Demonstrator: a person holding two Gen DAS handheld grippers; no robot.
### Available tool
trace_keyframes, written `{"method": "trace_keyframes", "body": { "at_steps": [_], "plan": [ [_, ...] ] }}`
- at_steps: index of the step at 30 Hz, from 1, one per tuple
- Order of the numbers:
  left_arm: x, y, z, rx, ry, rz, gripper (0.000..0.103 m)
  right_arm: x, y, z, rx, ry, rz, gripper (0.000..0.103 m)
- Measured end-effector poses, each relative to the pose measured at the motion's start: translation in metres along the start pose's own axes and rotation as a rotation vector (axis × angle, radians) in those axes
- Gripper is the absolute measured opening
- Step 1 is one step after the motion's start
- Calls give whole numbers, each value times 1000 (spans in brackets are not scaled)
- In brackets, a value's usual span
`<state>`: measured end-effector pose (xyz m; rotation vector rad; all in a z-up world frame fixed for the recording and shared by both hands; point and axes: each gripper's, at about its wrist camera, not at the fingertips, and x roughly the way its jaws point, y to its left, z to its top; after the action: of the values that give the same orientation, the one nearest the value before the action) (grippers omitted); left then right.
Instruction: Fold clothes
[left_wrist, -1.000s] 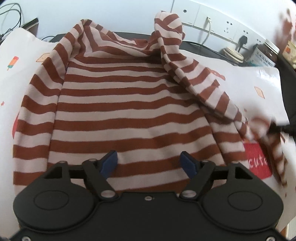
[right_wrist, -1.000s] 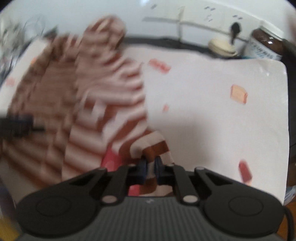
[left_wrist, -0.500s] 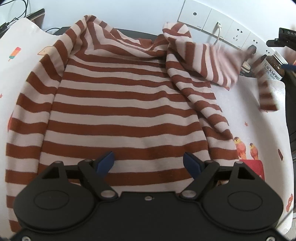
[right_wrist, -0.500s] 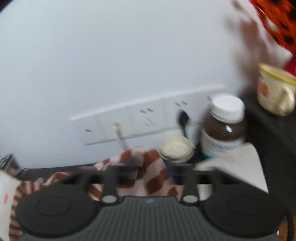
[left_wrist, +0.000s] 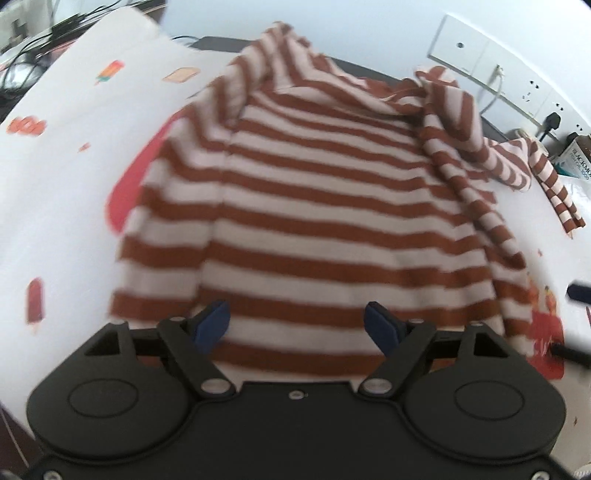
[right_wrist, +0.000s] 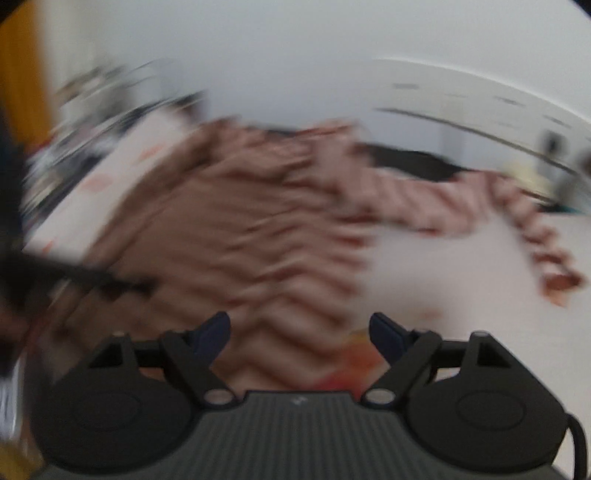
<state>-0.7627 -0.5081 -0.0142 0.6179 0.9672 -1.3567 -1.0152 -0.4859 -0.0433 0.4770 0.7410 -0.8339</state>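
Materials and finish

Striped top (left_wrist: 332, 206): soft knitted cloth, matt, brown and pale pink bands, creased at the sleeve. Printed sheet (left_wrist: 74, 155) over the worktop: smooth white covering with a slight sheen. Left gripper (left_wrist: 297, 325): matt black plastic body, bright metal pivot pins, dull blue pads on the fingers (left_wrist: 212, 325). Right gripper (right_wrist: 300, 332): ribbed matt grey-black plastic.

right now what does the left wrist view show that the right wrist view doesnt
Only the left wrist view: crisp stripes, a red popsicle print on the white printed cloth, a brown labelled jar, and the open left gripper.

Only the right wrist view: an orange strip at the left edge, and the open right gripper, holding nothing.

Both: the brown-and-pink striped knit sweater spread flat, one sleeve flung out to the right, and the wall sockets.
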Motion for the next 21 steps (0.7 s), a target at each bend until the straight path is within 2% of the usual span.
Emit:
{"method": "trace_keyframes", "body": {
  "at_steps": [4, 7, 13, 15, 17, 19, 21],
  "plan": [
    [-13, 27, -11, -59, -11, -16, 79, 11, 63, -7, -175, 65, 54, 82],
    [-17, 50, -13, -93, -25, 9, 79, 16, 85, -10, -167, 66, 24, 82],
    [-17, 106, 1, -142, -39, 29, 79, 24, 84, -5, 66, 63, -60, 82],
    [-10, 125, 13, -110, -57, 46, 80, 21, 89, -6, 115, 69, -122, 82],
    [1, 145, 34, -98, -69, 111, 80, 19, 97, -3, 162, 72, -218, 82],
    [6, 165, 55, -156, -89, 142, 77, 16, 104, -2, 219, 63, -292, 82],
    [-2, 177, 69, -202, -128, 147, 76, 11, 110, -7, 300, 49, -310, 82]
  ]
}}
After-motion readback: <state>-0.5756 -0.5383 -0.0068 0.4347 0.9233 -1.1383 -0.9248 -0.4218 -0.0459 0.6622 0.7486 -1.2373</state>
